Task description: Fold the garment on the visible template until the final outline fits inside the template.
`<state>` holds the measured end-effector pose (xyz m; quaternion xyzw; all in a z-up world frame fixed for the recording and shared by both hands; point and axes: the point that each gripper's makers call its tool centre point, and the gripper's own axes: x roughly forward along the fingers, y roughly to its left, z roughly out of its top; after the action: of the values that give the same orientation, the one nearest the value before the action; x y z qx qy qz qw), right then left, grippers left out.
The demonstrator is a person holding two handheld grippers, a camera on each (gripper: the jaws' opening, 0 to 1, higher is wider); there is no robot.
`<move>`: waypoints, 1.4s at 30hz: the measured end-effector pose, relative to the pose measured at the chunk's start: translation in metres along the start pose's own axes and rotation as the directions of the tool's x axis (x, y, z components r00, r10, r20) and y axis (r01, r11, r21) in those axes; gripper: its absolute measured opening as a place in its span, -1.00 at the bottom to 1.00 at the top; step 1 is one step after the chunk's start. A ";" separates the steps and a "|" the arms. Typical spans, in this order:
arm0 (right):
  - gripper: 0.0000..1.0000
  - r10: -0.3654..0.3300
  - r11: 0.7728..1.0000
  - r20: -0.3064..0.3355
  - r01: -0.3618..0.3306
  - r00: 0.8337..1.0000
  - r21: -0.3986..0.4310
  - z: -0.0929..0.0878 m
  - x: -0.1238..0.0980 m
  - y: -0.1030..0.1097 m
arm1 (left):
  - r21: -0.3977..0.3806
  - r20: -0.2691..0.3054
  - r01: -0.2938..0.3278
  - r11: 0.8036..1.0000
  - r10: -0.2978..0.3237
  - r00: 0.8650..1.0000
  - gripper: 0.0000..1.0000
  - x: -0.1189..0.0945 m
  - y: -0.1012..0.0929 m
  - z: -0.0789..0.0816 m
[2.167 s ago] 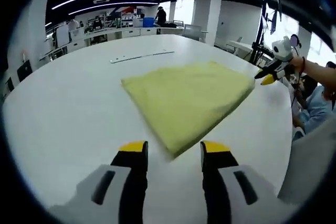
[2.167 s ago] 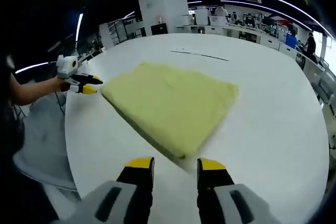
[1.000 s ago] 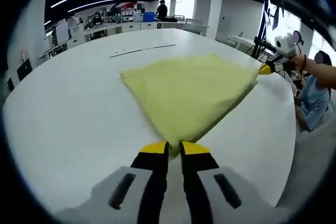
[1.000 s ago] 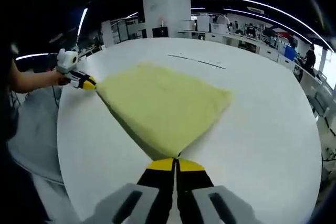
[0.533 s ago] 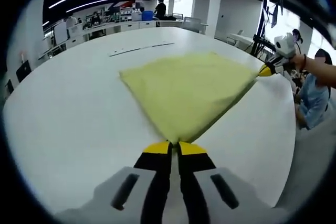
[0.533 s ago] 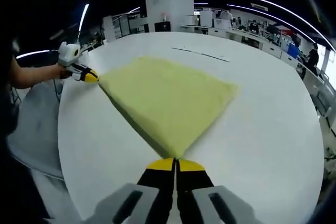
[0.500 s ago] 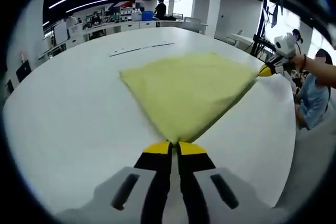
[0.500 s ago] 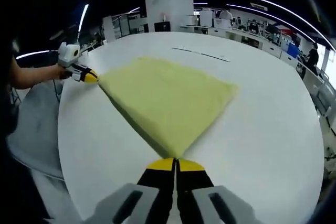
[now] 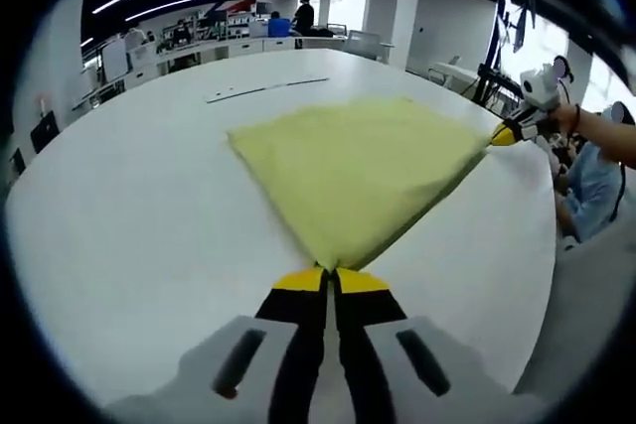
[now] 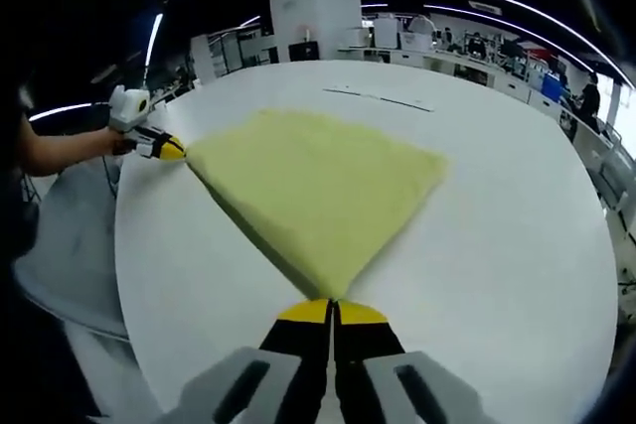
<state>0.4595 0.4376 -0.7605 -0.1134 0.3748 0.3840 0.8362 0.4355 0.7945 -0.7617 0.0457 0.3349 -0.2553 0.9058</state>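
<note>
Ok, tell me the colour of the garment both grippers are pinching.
Pale yellow garment, plain, clearest in the left gripper view.

Our left tongs [image 9: 329, 279] have two narrow black jaws capped with yellow tips, rising from a pale grey body with a dark slot on each side. Our right tongs [image 10: 331, 311] are built the same: black jaws, yellow tips, grey housing with two dark slots. Seen from across, each of our tongs carries a white boxy block behind the yellow tips.
</note>
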 end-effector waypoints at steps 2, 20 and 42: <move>-1.00 -0.001 1.000 -0.001 0.001 1.000 0.006 -0.002 -0.001 0.001 | -0.004 -0.004 0.003 1.000 -0.003 1.000 -1.00 -0.001 -0.001 -0.003; -1.00 -0.009 0.999 0.017 0.009 1.000 0.049 -0.011 -0.009 0.011 | -0.013 -0.005 0.008 1.000 -0.008 1.000 -1.00 -0.013 -0.013 -0.015; -0.02 -0.031 0.995 0.080 0.024 0.996 0.093 0.013 -0.018 0.020 | -0.113 0.097 0.011 0.994 0.000 0.995 -0.08 -0.029 -0.019 0.009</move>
<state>0.4446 0.4472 -0.7364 -0.0643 0.3563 0.3591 0.8602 0.4129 0.7885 -0.7353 -0.0192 0.3045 -0.2405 0.9214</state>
